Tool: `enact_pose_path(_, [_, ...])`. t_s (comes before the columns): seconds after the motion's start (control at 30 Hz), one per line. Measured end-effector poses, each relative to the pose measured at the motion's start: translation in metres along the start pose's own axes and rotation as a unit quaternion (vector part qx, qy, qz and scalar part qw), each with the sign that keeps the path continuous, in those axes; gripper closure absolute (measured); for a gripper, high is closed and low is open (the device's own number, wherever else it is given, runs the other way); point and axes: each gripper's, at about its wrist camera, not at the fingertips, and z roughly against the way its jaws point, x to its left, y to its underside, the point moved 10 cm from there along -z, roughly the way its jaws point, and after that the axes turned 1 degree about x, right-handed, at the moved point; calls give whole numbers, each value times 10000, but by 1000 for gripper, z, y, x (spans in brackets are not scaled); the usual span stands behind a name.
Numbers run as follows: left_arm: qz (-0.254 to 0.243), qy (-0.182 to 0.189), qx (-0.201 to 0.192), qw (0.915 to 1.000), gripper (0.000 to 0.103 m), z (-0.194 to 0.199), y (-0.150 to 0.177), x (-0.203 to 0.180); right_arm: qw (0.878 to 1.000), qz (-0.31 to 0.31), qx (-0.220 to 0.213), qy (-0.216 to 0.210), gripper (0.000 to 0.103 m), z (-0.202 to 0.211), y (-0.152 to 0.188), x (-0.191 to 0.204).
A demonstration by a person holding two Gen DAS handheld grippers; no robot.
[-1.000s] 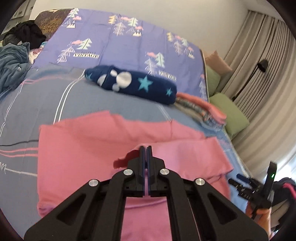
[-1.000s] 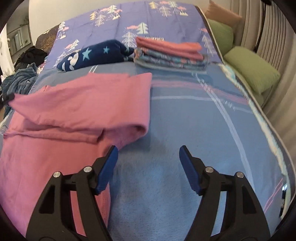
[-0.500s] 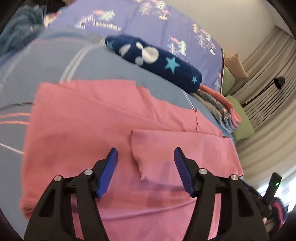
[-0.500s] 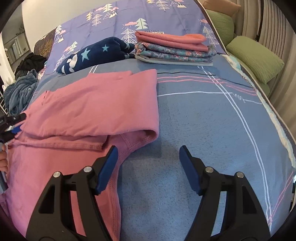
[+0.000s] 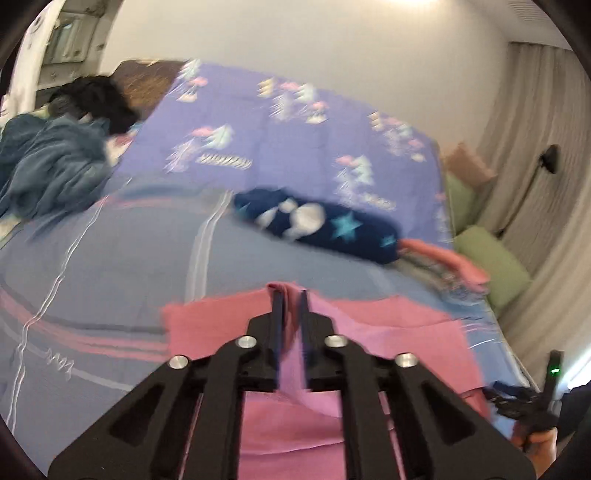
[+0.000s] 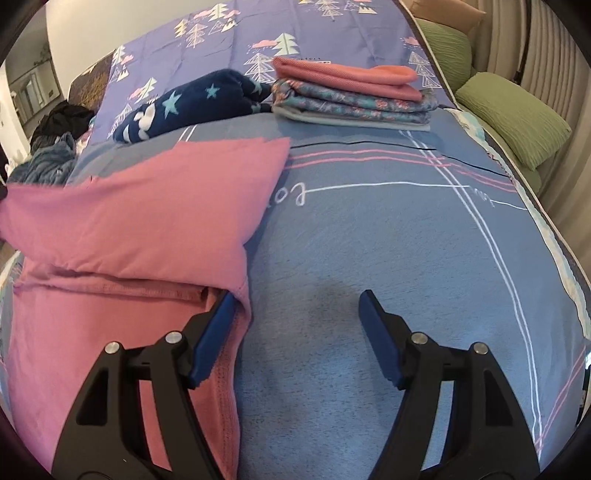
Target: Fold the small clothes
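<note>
My left gripper (image 5: 289, 308), jaws just closing, pinches the pink garment (image 6: 147, 206) — my right gripper (image 6: 295, 332) gapes empty over the bed (image 6: 388, 258), folded stack (image 6: 351, 96) beyond.

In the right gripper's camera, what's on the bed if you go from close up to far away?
right gripper → pink garment → navy star blanket roll → stack of folded clothes → purple tree-print cover
</note>
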Motion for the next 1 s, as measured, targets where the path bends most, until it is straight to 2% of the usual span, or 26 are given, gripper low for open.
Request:
enact_pose_path(0.03, [160,-68,82,9998,52,-2,7,10,9999,66,-26,90,31,-1,0,2])
enact_pose_path(0.07, [335,-113,139,9993,49,-3,13,19,9999,94,-36,109,31,-1,0,3])
enact_pose_path(0.17, [417,-174,229,9987,47,-3,23,32,9997,148,-67,194,32,3,-2,5])
enact_pose_path(0.33, [432,-234,312,9983,45,1,30,46,9989,197,-352,253,32,20,-12,5])
enact_pose_path(0.5, [347,-420,458,9975,41,-3,45,52,9985,316,-450,64,59,24,-18,18])
enact_pose_path(0.6, [222,-531,587,9966,36,-8,57,53,9985,420,-340,56,60,16,-14,25])
enact_pose_path(0.67, [31,-699,720,9949,26,-14,67,54,9989,427,-164,97,62,3,-9,22])
enact_pose_path(0.73, [-179,-913,965,9910,26,-23,79,57,9996,261,-50,61,64,-4,-5,14])
enact_pose_path(0.8, [-147,-937,1093,9895,26,-25,84,61,10000,23,-49,-7,65,-2,-5,6])
enact_pose_path(0.83, [-56,-913,1077,9900,26,-24,84,65,9998,-57,-78,148,65,0,-5,-1])
enact_pose_path(0.87, [14,-930,1055,9901,26,-22,83,68,9990,-104,-113,410,82,1,-5,-10])
enact_pose_path(0.9, [81,-951,1036,9900,26,-21,83,71,9961,-143,-96,861,91,1,-5,-24])
enact_pose_path(0.93, [162,-953,1028,9900,26,-20,83,74,9950,-304,-55,955,91,-1,-3,-37])
enact_pose_path(1.0, [229,-965,1030,9897,26,-19,84,76,9962,-825,-39,285,91,4,-1,-45])
